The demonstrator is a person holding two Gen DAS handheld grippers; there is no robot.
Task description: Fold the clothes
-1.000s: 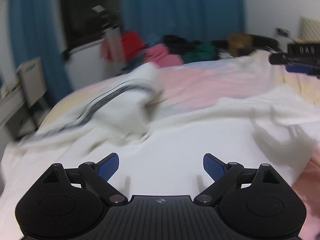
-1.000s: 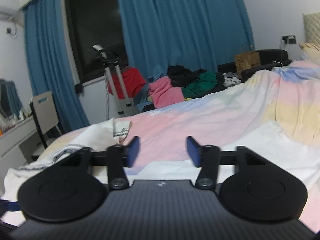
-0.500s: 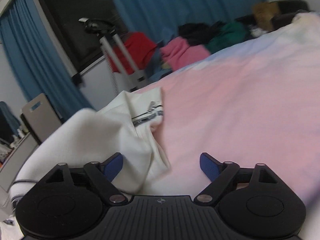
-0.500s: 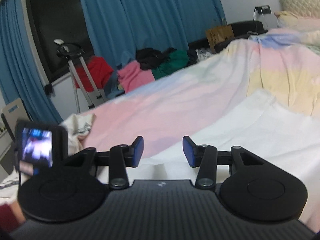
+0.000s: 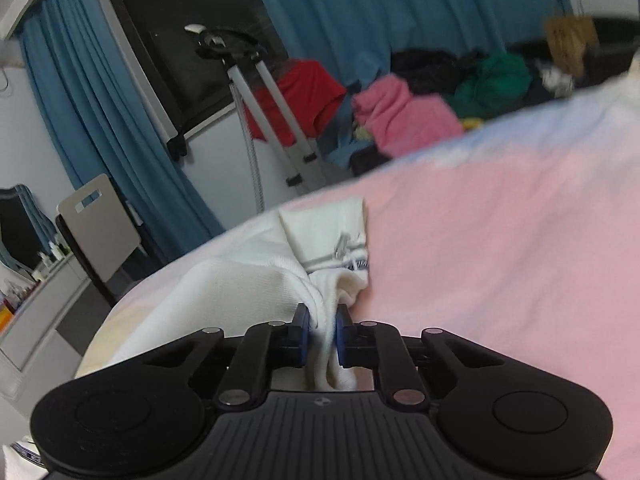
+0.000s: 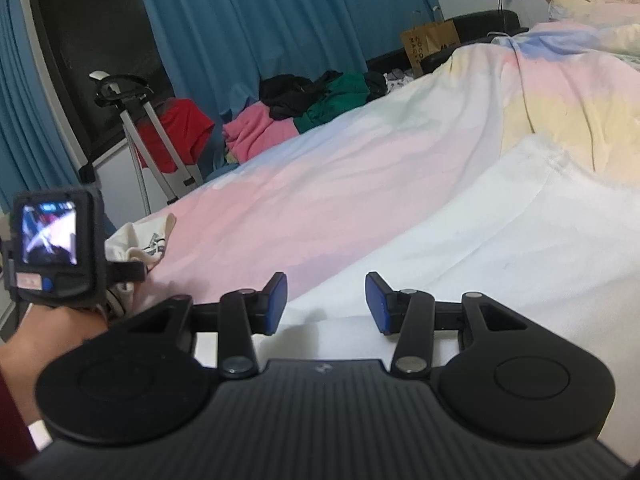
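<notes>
Half a second ago the left tool [image 5: 320, 330] sat wide open beside the cloth, and now its blue pads [image 5: 301, 330] are clenched on a bunched fold of the white garment [image 5: 240, 284], pinched tight between the two fingers. That garment spills away ahead and to the left of the left tool, lying on the pink bedsheet [image 5: 500, 248], with a striped, printed hem turned up just ahead of the fingertips. Over to the right tool [image 6: 326, 298]: released, pads apart, nothing between them, hovering over a flat spread of white cloth [image 6: 500, 248] on the bed, where the cloth's edge meets the pastel sheet just ahead of the fingers. From this view the left tool's camera screen [image 6: 50, 236] shows off to the left, the person's hand [image 6: 48, 336] behind it, and the crumpled end of the white garment lies just beyond. Farther ahead of both tools, past the bed, sit a pile of clothes [image 6: 308, 108] in pink, green and black, a red garment [image 5: 300, 96] hanging on a metal stand [image 5: 272, 108], blue curtains [image 6: 248, 20] and a dark window [image 5: 192, 12].
</notes>
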